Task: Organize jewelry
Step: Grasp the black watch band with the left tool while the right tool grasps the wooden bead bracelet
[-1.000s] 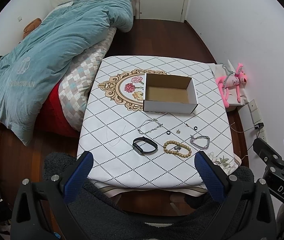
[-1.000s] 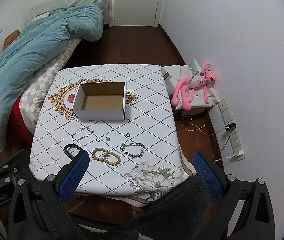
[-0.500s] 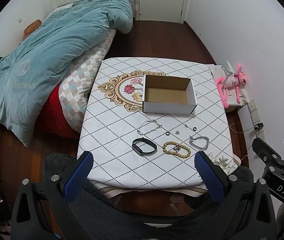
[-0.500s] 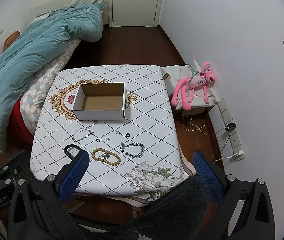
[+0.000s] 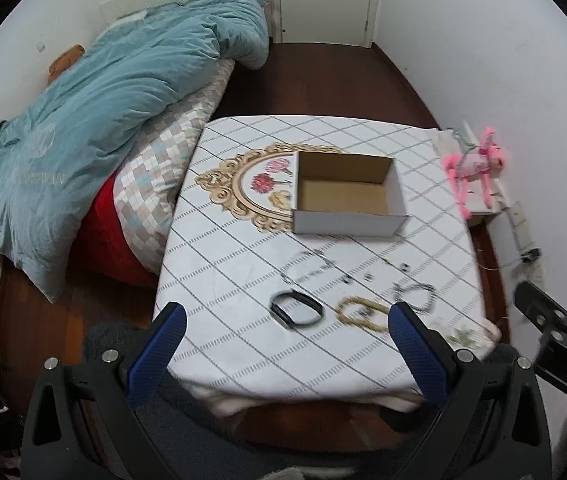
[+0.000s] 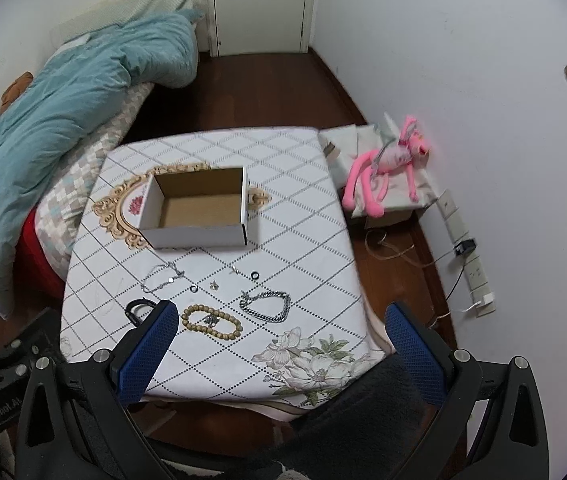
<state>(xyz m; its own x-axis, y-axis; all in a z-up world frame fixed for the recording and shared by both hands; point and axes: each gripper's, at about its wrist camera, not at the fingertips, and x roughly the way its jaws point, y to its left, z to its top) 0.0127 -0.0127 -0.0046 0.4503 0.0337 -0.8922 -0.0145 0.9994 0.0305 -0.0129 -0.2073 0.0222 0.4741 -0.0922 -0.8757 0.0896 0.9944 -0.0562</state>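
Observation:
An open cardboard box (image 5: 345,199) (image 6: 197,208) stands empty on the white diamond-patterned table (image 5: 243,248) (image 6: 303,240). In front of it lie a thin silver necklace (image 5: 307,268) (image 6: 161,278), a black band (image 5: 296,309) (image 6: 138,306), a wooden bead bracelet (image 5: 363,312) (image 6: 211,322), a silver chain bracelet (image 5: 417,296) (image 6: 266,306) and small rings (image 6: 254,275). My left gripper (image 5: 283,344) hangs open above the table's near edge, nothing between its fingers. My right gripper (image 6: 279,340) is also open and empty, over the near right corner.
A bed with a teal duvet (image 5: 83,120) (image 6: 63,112) lies left of the table. A pink plush toy (image 5: 475,164) (image 6: 387,164) rests on a low box by the right wall, near a power strip (image 6: 471,260). A door (image 6: 259,4) stands at the back.
Both grippers have shifted slightly forward and the left view tilted, so the table sits a little lower and blurred. Neither gripper changed its opening; the jewelry has not moved.

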